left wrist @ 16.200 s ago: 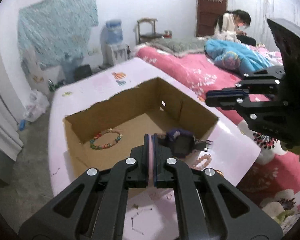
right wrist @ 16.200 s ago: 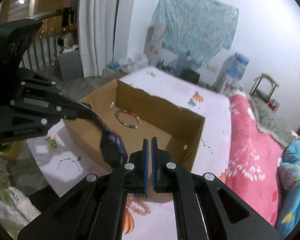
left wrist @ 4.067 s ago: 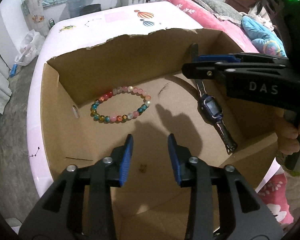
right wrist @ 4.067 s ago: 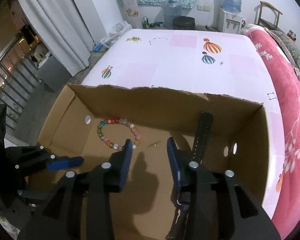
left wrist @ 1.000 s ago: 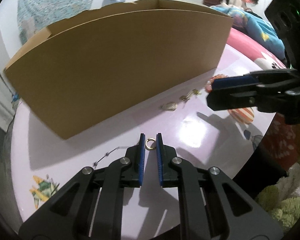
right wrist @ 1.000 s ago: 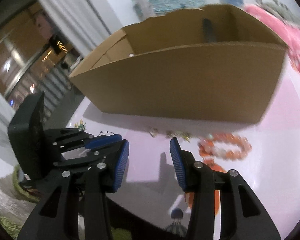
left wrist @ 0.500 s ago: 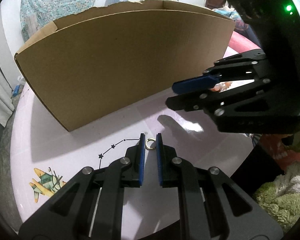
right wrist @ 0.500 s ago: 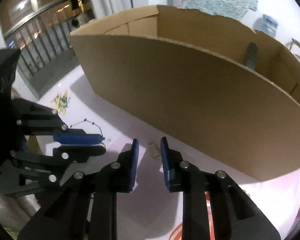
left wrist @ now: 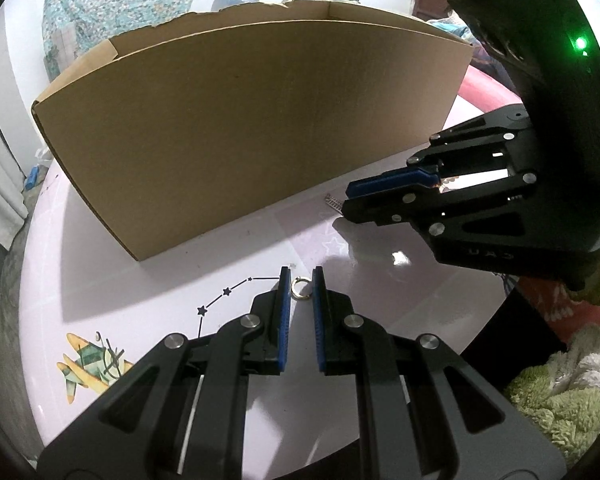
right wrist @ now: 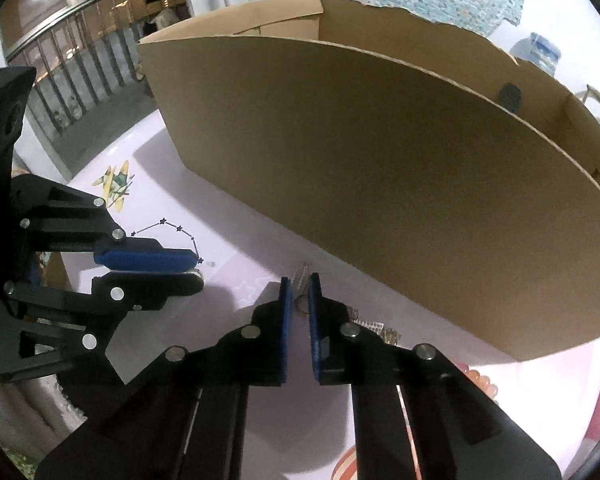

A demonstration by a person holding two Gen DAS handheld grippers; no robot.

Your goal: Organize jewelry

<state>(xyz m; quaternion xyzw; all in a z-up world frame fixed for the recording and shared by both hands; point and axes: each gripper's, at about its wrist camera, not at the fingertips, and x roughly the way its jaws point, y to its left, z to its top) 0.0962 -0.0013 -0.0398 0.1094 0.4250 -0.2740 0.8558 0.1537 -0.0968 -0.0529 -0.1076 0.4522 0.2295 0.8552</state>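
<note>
Right gripper (right wrist: 297, 286) newly beside box (right wrist: 380, 184), closing on earring (right wrist: 300, 276); left gripper (left wrist: 301, 276) pinching ring (left wrist: 301, 289), right-view only watch strap (right wrist: 510, 96).

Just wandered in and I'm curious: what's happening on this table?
A person is tidying jewelry with a hand-held gripper in each hand. The left hand-held gripper is clamped on a small gold ring at the table surface. The right hand-held gripper is closing around a small metal piece in front of the cardboard box.
</note>
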